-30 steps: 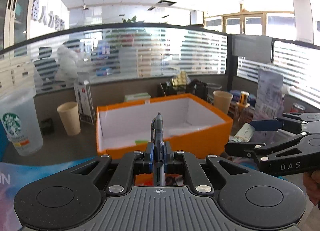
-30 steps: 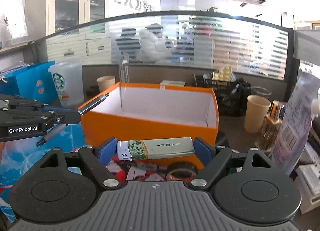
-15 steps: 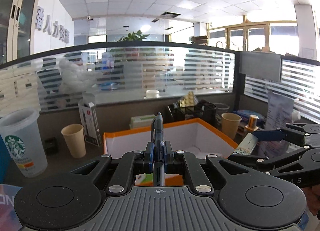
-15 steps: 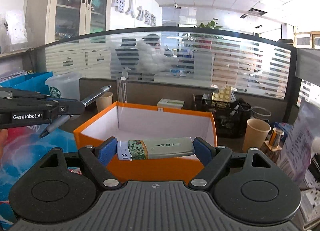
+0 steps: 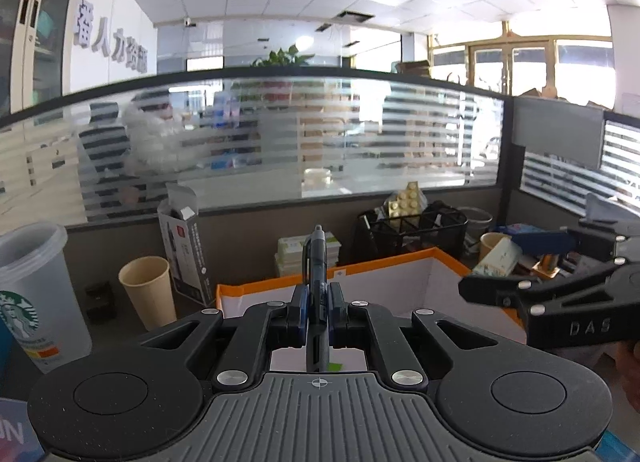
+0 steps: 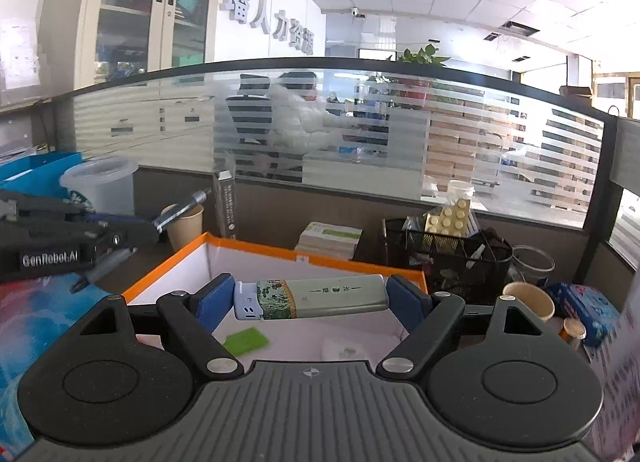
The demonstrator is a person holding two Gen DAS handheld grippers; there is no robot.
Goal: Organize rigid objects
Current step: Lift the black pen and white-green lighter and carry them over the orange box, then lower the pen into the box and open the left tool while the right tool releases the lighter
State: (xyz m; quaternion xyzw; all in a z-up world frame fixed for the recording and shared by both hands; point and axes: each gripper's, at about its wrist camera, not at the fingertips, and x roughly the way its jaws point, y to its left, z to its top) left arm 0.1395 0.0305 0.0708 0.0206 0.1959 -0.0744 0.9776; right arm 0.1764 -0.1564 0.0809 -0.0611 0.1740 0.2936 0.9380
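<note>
Holding: two things are being carried at once over the orange box, one in each claw.
Pen: the pen is looking dark blue with a clip along one side; it is pointing forward and up, away from the camera.
Left claw: the left gripper is sitting clenched on the pen's barrel, its blue pads pressing from both sides. From the right wrist view the same left gripper is hanging at the box's left edge, the pen sticking out at a slant.
Lighter: the lighter is showing a pale green body with a landscape print and a white cap at its left end; it is lying crosswise.
Right claw: the right gripper is standing wide yet grasping the lighter end to end between its blue pads.
Box: its inside is looking white, with a green slip lying on the floor.
Pose: both claws are tilting gently downward, side by side above the box's near wall.
</note>
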